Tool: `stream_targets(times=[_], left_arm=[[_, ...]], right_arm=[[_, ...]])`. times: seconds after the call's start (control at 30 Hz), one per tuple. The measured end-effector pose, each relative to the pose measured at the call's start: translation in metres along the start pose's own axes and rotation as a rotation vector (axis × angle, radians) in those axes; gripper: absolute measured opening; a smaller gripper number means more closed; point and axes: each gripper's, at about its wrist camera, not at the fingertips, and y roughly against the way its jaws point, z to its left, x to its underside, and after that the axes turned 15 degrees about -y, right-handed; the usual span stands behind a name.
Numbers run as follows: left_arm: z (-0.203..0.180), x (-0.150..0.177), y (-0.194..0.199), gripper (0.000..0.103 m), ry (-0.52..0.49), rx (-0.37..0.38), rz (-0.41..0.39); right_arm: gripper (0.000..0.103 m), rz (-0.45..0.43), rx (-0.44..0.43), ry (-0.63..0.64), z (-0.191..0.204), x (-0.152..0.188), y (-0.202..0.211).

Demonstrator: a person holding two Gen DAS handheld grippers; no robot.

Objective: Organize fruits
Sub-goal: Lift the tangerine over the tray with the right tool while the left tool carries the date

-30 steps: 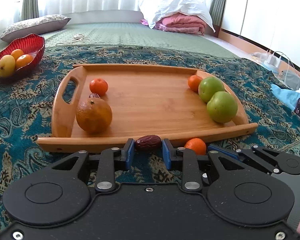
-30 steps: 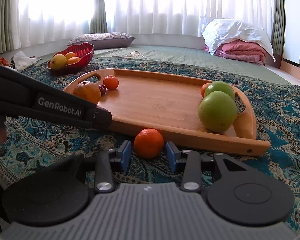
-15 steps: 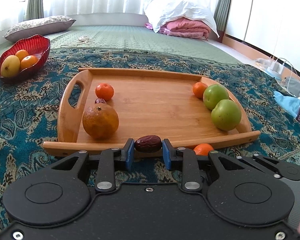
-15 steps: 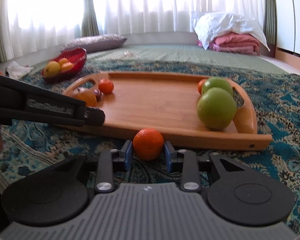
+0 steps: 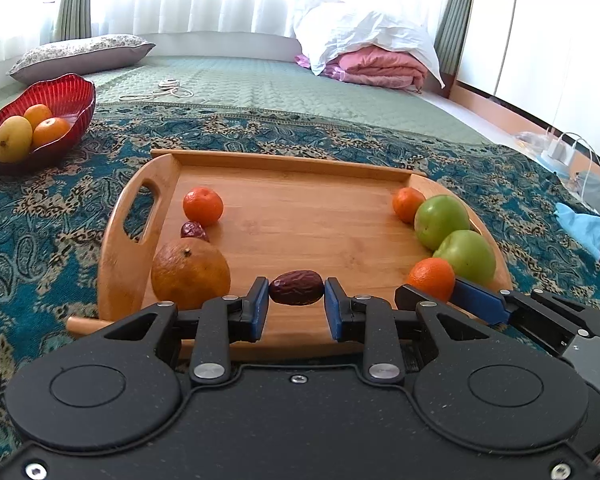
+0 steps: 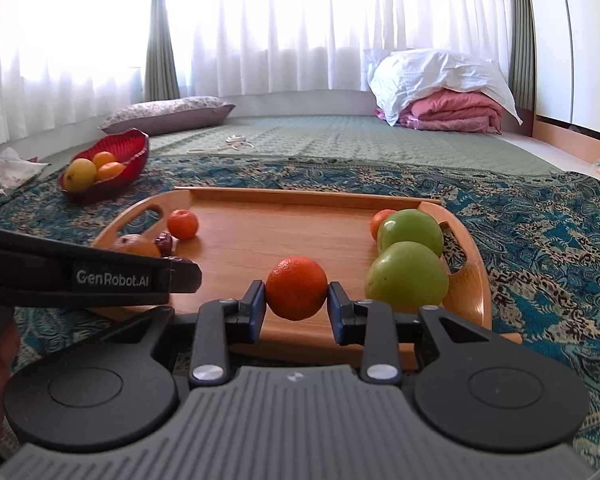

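My left gripper [image 5: 296, 303] is shut on a dark red date [image 5: 296, 288], held above the near edge of the wooden tray [image 5: 300, 160]. My right gripper [image 6: 296, 300] is shut on a small tangerine [image 6: 296, 293], held above the tray's [image 6: 300, 194] near right part; this tangerine also shows in the left wrist view [image 5: 431, 279]. On the tray lie a large orange [image 5: 190, 274], a second date [image 5: 194, 231], a tangerine [image 5: 203, 206] at left, and another tangerine [image 5: 406, 204] with two green apples [image 5: 442, 216] [image 5: 468, 256] at right.
A red bowl [image 5: 66, 98] with a mango and oranges stands far left on the patterned blue cloth [image 5: 40, 220]. A pillow [image 5: 80, 56] and folded bedding [image 5: 372, 60] lie at the back. Bags and a phone lie at the right edge [image 5: 588, 216].
Both grippers have risen and moved forward over the tray's near edge, carrying the date and the tangerine. The right gripper closed on its tangerine and lifted it off the cloth.
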Motion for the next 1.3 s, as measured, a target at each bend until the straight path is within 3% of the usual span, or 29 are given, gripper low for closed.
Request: stream_targets(times=[0.5, 1.3], left_arm=[[0.001, -0.004, -0.031, 0.028, -0.011, -0.029, 0.028], [-0.002, 0.0, -0.046, 0.029, -0.04, -0.056, 0.043]], right_arm=[[0.038, 0.028, 0.065, 0.008, 0.0, 0.002, -0.025], [0.038, 0.047, 0.075, -0.042, -0.01, 0.005, -0.033]])
